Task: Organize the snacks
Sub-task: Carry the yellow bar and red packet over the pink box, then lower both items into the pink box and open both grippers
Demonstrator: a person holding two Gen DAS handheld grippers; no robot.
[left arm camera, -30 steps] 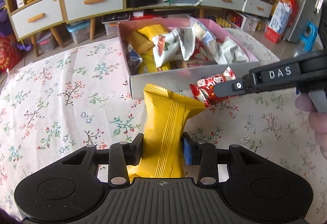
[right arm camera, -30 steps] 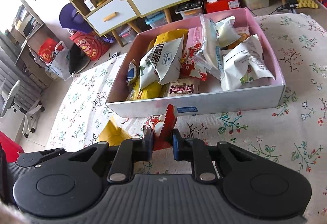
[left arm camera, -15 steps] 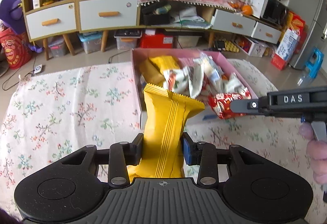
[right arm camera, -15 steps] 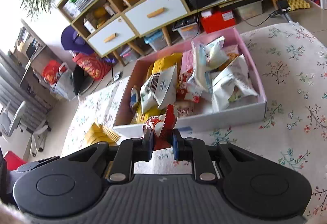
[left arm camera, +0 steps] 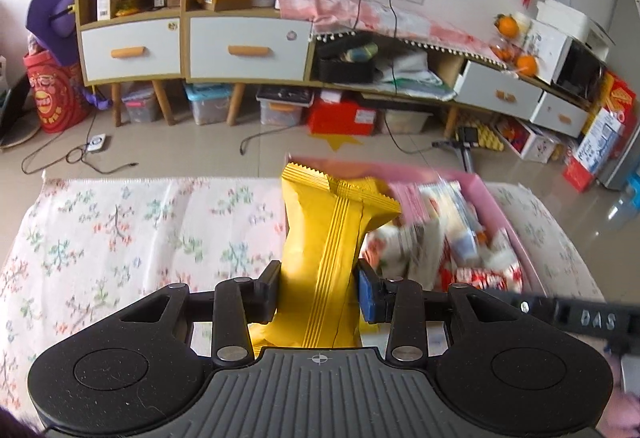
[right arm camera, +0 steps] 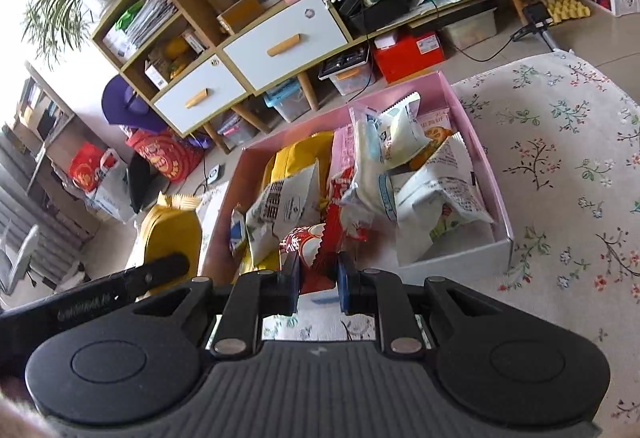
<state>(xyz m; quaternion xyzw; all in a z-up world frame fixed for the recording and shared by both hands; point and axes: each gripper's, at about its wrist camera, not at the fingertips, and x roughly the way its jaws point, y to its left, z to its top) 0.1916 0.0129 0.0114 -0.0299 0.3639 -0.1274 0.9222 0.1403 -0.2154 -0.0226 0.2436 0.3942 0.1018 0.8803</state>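
My left gripper (left arm camera: 318,292) is shut on a tall yellow snack packet (left arm camera: 330,238), which stands upright between its pads, raised above the flowered tablecloth (left arm camera: 120,238). My right gripper (right arm camera: 318,278) is shut on a small red and white snack packet (right arm camera: 306,246), held over the near end of the pink box (right arm camera: 486,158). The box is full of white, yellow and red snack bags (right arm camera: 432,194). In the right wrist view the yellow packet (right arm camera: 172,234) and the left gripper's arm show at the left of the box. The left wrist view shows the box (left arm camera: 492,198), blurred, at right.
Beyond the table's far edge lie a tiled floor with cables (left arm camera: 80,158), storage bins (left arm camera: 208,106) and a long wooden cabinet with white drawers (left arm camera: 248,50). The flowered cloth (right arm camera: 560,166) stretches to the right of the box.
Both grippers rose with their packets. The left one lifted the yellow packet higher and swung left of the box. The right one carried the red packet from in front of the box to over its near end.
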